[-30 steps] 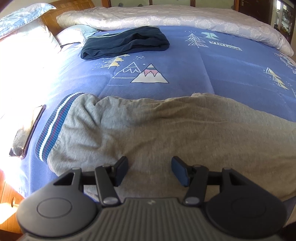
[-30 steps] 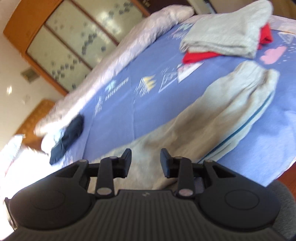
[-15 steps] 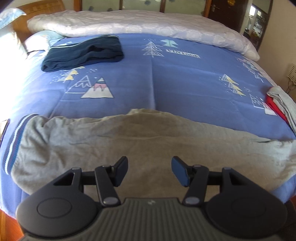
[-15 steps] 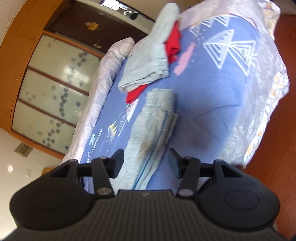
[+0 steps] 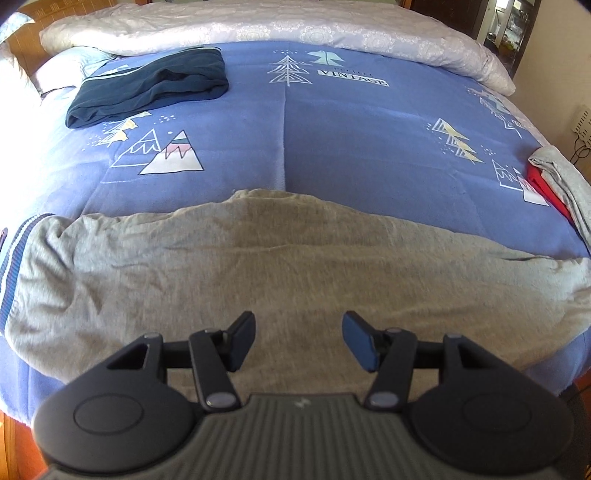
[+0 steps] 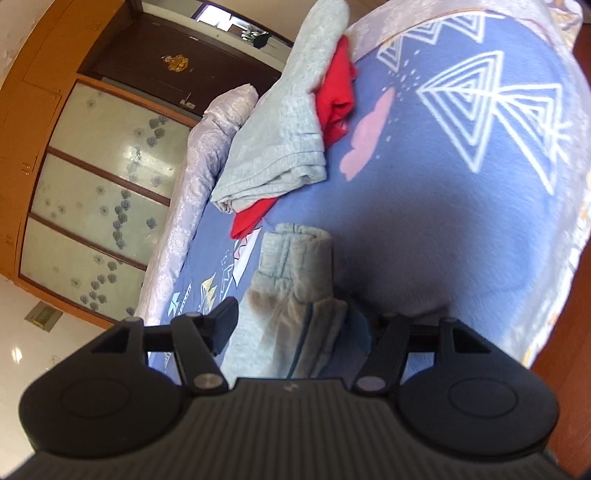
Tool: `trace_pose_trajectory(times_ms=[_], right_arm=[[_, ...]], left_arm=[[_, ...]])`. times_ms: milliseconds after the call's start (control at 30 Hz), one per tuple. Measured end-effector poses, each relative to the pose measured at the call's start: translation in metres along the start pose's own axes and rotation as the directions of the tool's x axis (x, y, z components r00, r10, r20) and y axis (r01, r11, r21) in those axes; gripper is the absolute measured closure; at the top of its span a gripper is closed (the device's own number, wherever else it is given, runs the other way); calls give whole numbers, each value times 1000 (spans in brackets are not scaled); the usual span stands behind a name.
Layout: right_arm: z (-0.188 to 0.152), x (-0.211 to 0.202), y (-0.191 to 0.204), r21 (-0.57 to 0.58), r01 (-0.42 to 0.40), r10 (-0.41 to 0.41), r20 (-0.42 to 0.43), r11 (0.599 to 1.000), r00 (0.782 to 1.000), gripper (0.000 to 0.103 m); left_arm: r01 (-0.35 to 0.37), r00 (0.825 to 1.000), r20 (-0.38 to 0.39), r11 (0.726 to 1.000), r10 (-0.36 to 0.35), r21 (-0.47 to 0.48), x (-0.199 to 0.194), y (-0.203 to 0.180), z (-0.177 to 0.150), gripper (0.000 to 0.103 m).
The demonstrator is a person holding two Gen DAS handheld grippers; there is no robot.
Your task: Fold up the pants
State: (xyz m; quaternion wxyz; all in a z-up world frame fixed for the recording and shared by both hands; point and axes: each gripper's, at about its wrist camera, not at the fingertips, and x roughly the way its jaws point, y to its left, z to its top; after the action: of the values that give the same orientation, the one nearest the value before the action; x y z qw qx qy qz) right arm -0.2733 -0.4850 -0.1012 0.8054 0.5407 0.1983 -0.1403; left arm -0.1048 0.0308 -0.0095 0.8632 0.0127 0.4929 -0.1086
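Grey pants lie flat across the near edge of the blue bed, with the blue-and-white striped waistband at the left. My left gripper is open and hovers just above the middle of the pants, holding nothing. In the right wrist view the leg end of the pants with its ribbed cuffs lies between the open jaws of my right gripper. The fingers stand on either side of the leg without closing on it.
A folded navy garment lies at the far left of the bed. A folded grey garment on a red one sits near the leg cuffs, also at the right in the left wrist view. A white quilt runs along the far edge. A wardrobe stands beyond.
My left gripper has drifted right along the pants, from the waistband area to the middle. My right gripper has swung to the leg end, come down over the cuffs and opened wider.
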Motion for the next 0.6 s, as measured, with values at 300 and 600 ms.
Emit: trace_pose_trajectory(times_ms=[300,600], right_arm=[[-28,-9,55,-206,-53,49,-25,977,999,77],[-107,-10,184,-552,-282,205,-199,785,958,79]], left_arm=[[133,991,5,991,-133,-33,-5,-7,13,48],[270,963,71,949,-262,-162,-16,31,22,46]])
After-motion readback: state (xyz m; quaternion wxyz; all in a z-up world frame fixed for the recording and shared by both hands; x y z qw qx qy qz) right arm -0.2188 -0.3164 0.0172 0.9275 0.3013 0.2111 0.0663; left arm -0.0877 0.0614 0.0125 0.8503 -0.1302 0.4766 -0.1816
